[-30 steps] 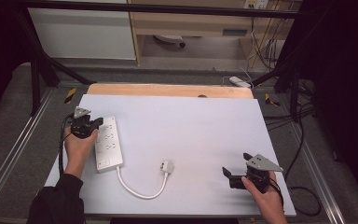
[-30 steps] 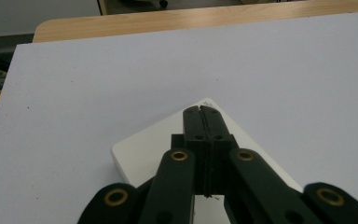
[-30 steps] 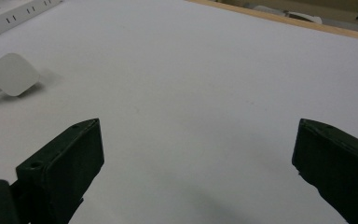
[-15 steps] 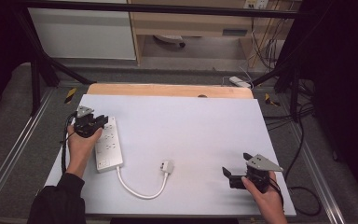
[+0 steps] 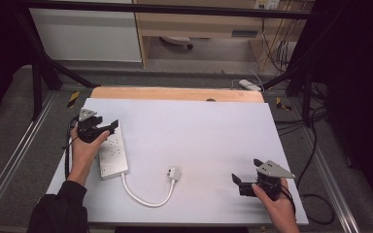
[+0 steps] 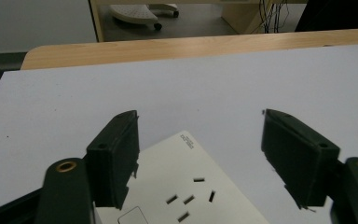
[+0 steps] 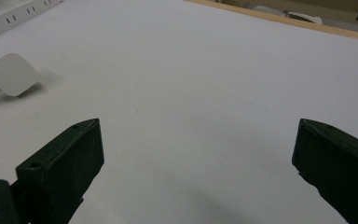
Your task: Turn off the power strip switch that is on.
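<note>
A white power strip [image 5: 111, 155] lies at the left of the white table [image 5: 204, 131]. Its cable [image 5: 143, 196] curls to a white plug [image 5: 173, 173] lying loose on the table. My left gripper [image 5: 108, 130] hovers over the strip's far end. Its jaws have just been opening and now stand open, pressing on nothing. In the left gripper view the strip [image 6: 191, 186] lies below and between the fingers of the left gripper [image 6: 199, 121]. My right gripper [image 5: 239, 184] rests near the front right edge, open and empty. The right gripper view shows the right gripper [image 7: 196, 126], the plug [image 7: 10, 73] and the strip [image 7: 14, 18].
A wooden strip [image 5: 175, 93] borders the table's far edge. Metal frame rails [image 5: 19, 150] run along both sides. Cables [image 5: 315, 204] hang off the right side, and a cabinet [image 5: 209, 24] stands beyond the table.
The left gripper's jaws, shut a second ago, have opened over the far end of the power strip. The right hand has not moved.
</note>
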`<state>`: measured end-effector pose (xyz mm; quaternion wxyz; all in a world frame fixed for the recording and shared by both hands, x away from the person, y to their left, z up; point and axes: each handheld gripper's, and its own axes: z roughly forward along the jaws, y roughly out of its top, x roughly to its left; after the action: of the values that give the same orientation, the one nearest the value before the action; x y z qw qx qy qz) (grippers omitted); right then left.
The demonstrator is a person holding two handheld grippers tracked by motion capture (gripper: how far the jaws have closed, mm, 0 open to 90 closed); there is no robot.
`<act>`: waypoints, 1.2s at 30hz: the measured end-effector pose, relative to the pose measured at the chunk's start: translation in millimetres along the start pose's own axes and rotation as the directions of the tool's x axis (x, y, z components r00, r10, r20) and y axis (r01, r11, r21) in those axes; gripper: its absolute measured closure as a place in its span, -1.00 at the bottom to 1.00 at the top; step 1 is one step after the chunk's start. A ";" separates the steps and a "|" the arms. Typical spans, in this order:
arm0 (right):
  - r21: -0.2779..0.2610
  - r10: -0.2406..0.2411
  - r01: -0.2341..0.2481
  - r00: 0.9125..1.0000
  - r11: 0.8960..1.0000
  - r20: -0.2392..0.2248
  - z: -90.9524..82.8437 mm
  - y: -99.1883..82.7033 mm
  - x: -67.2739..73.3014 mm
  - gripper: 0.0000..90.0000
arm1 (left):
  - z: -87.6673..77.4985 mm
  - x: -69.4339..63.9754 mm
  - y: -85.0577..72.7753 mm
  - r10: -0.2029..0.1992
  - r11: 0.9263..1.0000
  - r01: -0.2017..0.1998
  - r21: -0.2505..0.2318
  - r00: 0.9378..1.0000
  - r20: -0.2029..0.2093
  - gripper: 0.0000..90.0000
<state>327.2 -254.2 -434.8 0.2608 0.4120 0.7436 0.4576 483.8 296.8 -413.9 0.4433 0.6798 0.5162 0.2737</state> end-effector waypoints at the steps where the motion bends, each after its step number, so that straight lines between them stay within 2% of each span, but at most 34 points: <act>1: 0.001 0.001 -0.001 1.000 1.000 0.000 0.1 -0.1 0.0 -0.94 | 0.0 -0.3 0.1 -0.007 1.000 0.007 0.001 1.000 0.000 -0.48; 3: 0.002 -0.001 0.001 1.000 1.000 0.003 0.0 -0.2 -0.4 -0.94 | 0.5 -1.0 0.5 -0.016 1.000 0.016 0.003 1.000 -0.011 -0.57; 6: -0.004 0.003 -0.003 1.000 1.000 0.007 -0.6 -0.1 -1.4 -0.94 | 0.1 -1.7 0.9 -0.033 0.999 0.033 0.003 0.999 -0.007 -0.69; 13: 0.001 -0.001 0.001 1.000 1.000 0.002 0.0 -0.1 -0.4 -0.94 | -4.6 -6.8 4.0 -0.021 1.000 0.022 -0.010 1.000 0.015 -0.82; 24: 0.007 -0.003 0.003 1.000 1.000 0.004 0.4 -0.4 -0.5 -0.94 | -14.4 -13.8 3.7 0.017 1.000 -0.017 -0.022 1.000 0.021 -0.85; 29: 0.006 -0.001 0.001 1.000 1.000 0.001 0.8 -0.3 0.0 -0.94 | -18.4 -17.1 2.0 0.052 0.998 -0.051 -0.033 0.998 0.037 -0.85; 36: 0.003 -0.004 0.004 1.000 1.000 -0.001 0.6 -0.1 -0.5 -0.94 | -31.0 -17.1 3.2 0.052 0.996 -0.048 -0.080 0.997 0.049 -0.86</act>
<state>327.9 -254.4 -435.2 0.2606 0.4109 0.7451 0.4561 454.1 290.3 -395.4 0.4759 0.6813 0.4761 0.2874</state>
